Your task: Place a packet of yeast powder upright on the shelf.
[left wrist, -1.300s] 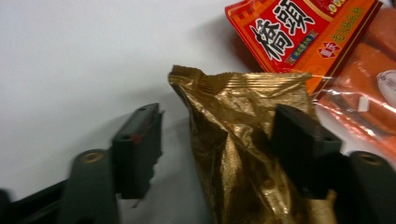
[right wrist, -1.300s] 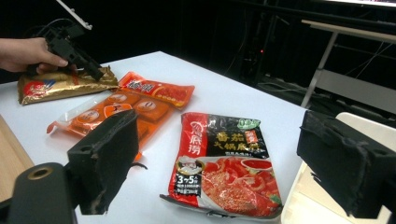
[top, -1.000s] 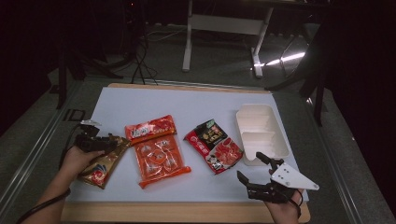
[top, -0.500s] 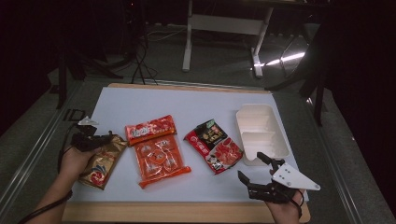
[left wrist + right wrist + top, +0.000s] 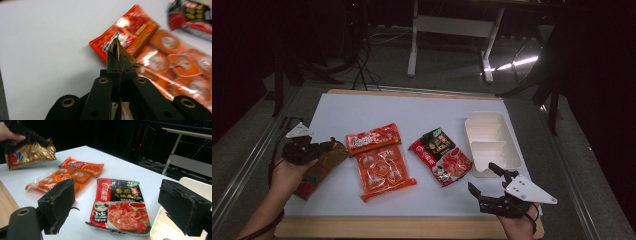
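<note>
gold packet [image 5: 321, 165] edge pinched inside left claw [image 5: 328, 146]

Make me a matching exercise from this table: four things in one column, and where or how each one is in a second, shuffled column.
Things:
1. gold foil snack bag
2. red and black soup-base packet
3. white two-compartment plastic tray
4. right gripper

States:
A. open, holding nothing
B. pinched at its edge by the left gripper
C. empty, at the table's right
D. flat between orange packs and tray

Pairs: 1-B, 2-D, 3-C, 4-A
</note>
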`<state>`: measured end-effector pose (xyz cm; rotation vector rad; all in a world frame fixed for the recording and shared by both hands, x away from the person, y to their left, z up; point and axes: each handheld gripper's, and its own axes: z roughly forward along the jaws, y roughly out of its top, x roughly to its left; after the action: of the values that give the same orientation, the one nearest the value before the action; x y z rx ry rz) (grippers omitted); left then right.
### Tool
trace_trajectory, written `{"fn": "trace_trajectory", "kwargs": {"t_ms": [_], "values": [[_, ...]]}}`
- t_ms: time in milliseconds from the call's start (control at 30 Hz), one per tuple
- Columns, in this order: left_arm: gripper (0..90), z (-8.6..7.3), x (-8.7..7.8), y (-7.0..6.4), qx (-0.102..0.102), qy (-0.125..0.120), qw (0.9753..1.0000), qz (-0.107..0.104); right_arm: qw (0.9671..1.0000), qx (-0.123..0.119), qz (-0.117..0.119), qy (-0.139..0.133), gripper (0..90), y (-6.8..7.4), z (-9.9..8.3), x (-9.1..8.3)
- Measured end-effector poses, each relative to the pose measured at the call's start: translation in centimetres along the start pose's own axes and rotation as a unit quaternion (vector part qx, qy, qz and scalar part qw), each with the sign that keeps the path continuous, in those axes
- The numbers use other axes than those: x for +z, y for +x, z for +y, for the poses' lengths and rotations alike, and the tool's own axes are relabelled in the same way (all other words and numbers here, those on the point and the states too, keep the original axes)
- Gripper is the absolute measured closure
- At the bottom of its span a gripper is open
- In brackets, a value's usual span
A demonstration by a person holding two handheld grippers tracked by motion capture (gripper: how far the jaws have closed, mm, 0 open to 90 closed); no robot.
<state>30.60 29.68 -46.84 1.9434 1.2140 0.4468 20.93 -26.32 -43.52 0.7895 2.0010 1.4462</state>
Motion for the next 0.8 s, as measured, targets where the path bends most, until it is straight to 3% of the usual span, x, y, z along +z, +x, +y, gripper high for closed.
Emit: {"fn": "trace_trajectory", "kwargs": {"t_ms": [100,167,200,333,367,500,800], "values": [[90.0,0.6,-0.8,-0.8,0.004,-0.021,0.9998,-0.003,1.0000,0.001,-0.002,-0.003,13.6,0.0,0.0,-0.1],[90.0,0.6,-0.8,-0.8,0.004,-0.021,0.9998,-0.003,1.0000,0.000,-0.004,-0.004,13.6,0.0,0.0,-0.1],[90.0,1.3,-1.6,-1.8,0.007,-0.048,0.9987,-0.019,1.0000,0.002,-0.002,-0.004,13.6,0.0,0.1,-0.1],[90.0,2.1,-2.1,-3.1,0.014,-0.067,0.9972,-0.030,1.0000,0.005,-0.002,-0.003,13.6,-0.1,0.1,-0.1],[90.0,2.6,-2.2,-3.7,0.014,-0.083,0.9954,-0.045,1.0000,0.006,-0.004,-0.003,13.6,-0.1,0.0,-0.1],[90.0,3.4,-2.2,-4.9,0.011,-0.107,0.9916,-0.071,1.0000,0.006,-0.003,-0.006,13.9,-0.1,0.1,-0.2],[90.0,4.9,-0.5,-8.6,0.037,-0.135,0.9814,-0.131,0.9998,-0.016,-0.010,-0.007,17.7,0.1,0.2,-0.3]]}}
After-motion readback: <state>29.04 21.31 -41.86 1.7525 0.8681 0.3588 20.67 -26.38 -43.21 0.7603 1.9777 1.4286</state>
